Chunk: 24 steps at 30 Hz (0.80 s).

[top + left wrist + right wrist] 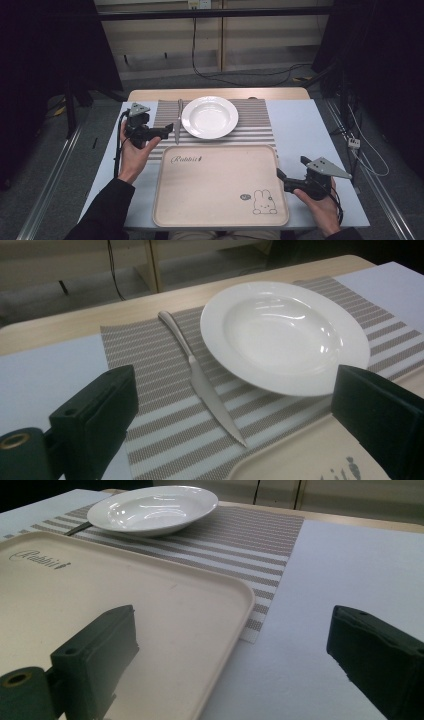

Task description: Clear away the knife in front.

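Knife (200, 377), slim and silvery with a plain handle, lies on the striped placemat (165, 425) at the white plate's (285, 335) 9 o'clock; both the left gripper (165, 131) and right gripper (291, 169) are spread wide, holding nothing.

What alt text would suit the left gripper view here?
Two open black jaws frame a knife lying on a striped placemat, just left of a white plate. A beige tray's corner shows at the bottom right.

Black tools (167, 131), grey triangular plates, dark sleeves.
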Tool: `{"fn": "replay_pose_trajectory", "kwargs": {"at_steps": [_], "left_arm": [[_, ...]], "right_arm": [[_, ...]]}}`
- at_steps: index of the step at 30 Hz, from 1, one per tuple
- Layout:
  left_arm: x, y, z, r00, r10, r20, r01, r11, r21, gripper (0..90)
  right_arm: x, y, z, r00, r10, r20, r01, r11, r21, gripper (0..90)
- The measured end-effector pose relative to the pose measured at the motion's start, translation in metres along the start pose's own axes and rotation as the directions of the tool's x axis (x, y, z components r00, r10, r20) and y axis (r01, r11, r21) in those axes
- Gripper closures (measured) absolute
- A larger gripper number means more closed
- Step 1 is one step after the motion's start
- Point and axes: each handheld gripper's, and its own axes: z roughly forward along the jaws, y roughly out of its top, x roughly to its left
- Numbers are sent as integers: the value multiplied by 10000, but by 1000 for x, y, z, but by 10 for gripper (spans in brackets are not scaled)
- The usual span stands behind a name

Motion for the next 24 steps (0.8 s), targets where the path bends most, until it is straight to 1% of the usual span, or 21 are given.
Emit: {"fn": "replay_pose_trajectory", "kwargs": {"at_steps": [2, 3, 6, 12, 14, 15, 16, 17, 19, 21, 24], "left_arm": [[1, 4, 4, 10000, 19, -2, -19, 10000, 94, 44], [2, 6, 6, 9999, 64, -97, -62, 9998, 195, 46], [5, 11, 13, 10000, -13, -47, 15, 9994, 340, 44], [14, 16, 30, 9994, -198, -270, 213, 9981, 581, 52], [18, 18, 36, 9994, -170, -315, 193, 9970, 753, 52], [20, 18, 39, 9996, -160, -242, 180, 9964, 824, 51], [21, 19, 42, 9994, -186, -275, 209, 9961, 854, 50], [22, 21, 45, 9994, -129, -330, 161, 9951, 980, 54], [24, 24, 51, 9989, -15, -464, 65, 9941, 1083, 53], [26, 29, 57, 9984, -28, -559, 92, 9934, 1142, 56], [28, 35, 64, 9981, -30, -616, 118, 9898, 1421, 70]], "right_arm": [[0, 0, 0, 10000, -27, 0, 27, 10000, 13, 61], [0, 0, 0, 10000, -35, 5, 35, 10000, 16, 62], [0, 0, 0, 10000, -44, 6, 44, 10000, 11, 62], [0, 0, 0, 10000, -20, 26, 20, 10000, 12, 62], [0, 0, 0, 10000, -33, 17, 33, 10000, 18, 62], [0, 0, 0, 10000, -11, 12, 11, 10000, 5, 62], [0, 0, 0, 10000, 1, 4, -1, 10000, -1, 62], [0, 0, -1, 10000, -17, 5, 17, 10000, -8, 62], [0, 0, -1, 10000, -48, -1, 48, 10000, -21, 62], [0, 0, -1, 10000, -67, -16, 67, 10000, -36, 62], [0, 0, -1, 10000, -71, -13, 71, 10000, -21, 62]]}}
